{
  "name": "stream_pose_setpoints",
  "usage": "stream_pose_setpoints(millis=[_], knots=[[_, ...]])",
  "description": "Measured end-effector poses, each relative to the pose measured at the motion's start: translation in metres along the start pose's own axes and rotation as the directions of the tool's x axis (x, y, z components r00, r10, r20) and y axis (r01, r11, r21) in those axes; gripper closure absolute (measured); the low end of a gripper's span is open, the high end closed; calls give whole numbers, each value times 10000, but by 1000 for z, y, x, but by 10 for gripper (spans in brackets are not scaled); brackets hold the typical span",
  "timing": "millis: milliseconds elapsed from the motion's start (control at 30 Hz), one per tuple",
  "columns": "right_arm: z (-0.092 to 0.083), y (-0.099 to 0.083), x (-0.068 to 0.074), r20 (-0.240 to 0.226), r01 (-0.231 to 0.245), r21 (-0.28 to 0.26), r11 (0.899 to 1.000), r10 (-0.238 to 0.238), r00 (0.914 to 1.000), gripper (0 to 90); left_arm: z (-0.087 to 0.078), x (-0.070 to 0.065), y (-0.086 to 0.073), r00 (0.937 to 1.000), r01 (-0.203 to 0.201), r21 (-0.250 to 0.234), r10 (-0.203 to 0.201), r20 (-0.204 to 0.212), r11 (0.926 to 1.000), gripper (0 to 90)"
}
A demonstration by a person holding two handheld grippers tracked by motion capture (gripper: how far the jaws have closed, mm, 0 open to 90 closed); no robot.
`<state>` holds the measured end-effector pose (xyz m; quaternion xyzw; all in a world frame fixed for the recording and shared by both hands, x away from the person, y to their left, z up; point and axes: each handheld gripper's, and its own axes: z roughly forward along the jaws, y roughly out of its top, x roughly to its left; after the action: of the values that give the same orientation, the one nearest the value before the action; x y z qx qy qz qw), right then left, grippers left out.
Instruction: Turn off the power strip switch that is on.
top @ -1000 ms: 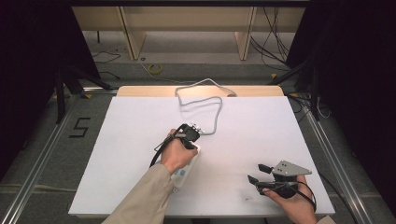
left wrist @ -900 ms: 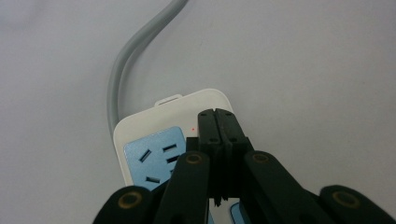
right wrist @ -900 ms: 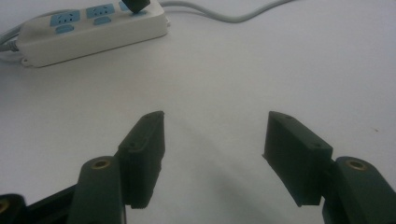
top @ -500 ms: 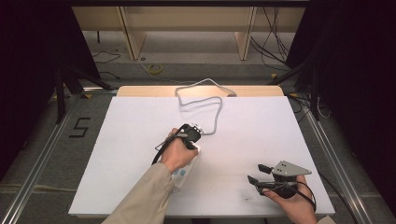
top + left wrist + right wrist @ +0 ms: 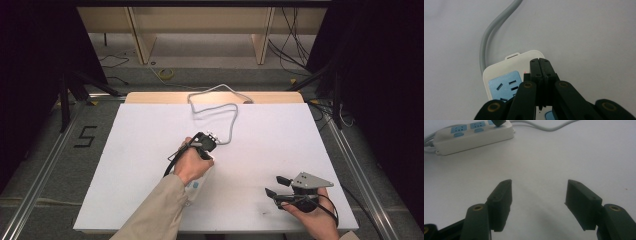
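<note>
A white power strip (image 5: 499, 75) with blue sockets lies on the white table (image 5: 130, 150), and its grey cable (image 5: 227, 115) loops toward the far edge. My left gripper (image 5: 540, 66) is shut with nothing between its jaws, and its tips rest on the strip's top near the cable end. In the high view the left gripper (image 5: 205, 141) sits mid-table, with the hand covering most of the power strip (image 5: 196, 186). My right gripper (image 5: 272, 186) lies low near the front right, open and holding nothing. The right gripper view shows its own jaws (image 5: 537, 192) spread wide, and the power strip (image 5: 474, 133) farther off.
A wooden strip (image 5: 150, 97) runs along the table's far edge. Metal rails (image 5: 45, 165) flank the table on both sides. A black "5" mark (image 5: 85, 136) is on the floor at left. Wooden frames and loose cables (image 5: 165, 74) lie beyond the table.
</note>
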<state>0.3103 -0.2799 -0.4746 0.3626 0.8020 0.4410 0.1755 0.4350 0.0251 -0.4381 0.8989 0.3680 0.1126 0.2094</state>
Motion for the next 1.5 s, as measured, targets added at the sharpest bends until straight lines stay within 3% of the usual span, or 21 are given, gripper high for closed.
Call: stream_pose_setpoints(millis=[233, 467, 733, 1500], knots=[[0, 0, 0, 0, 10, -11, 10000, -10, 10000, 388, 0, 0, 0, 9998, 168, -6, -168, 69, 9999, 899], [0, 0, 0, -10, 13, 3, 10000, -13, 10000, 388, 0, 0, 1, 9999, -117, 193, 117, -29, 9997, 900], [0, 0, 0, -26, 19, 12, 10000, -19, 10000, 388, 0, 1, 1, 10000, -58, 250, 58, -24, 9997, 900], [0, 0, 0, -16, 29, 16, 10000, -29, 10000, 388, 0, -2, -1, 9998, -41, 62, 42, -189, 10000, 899]])
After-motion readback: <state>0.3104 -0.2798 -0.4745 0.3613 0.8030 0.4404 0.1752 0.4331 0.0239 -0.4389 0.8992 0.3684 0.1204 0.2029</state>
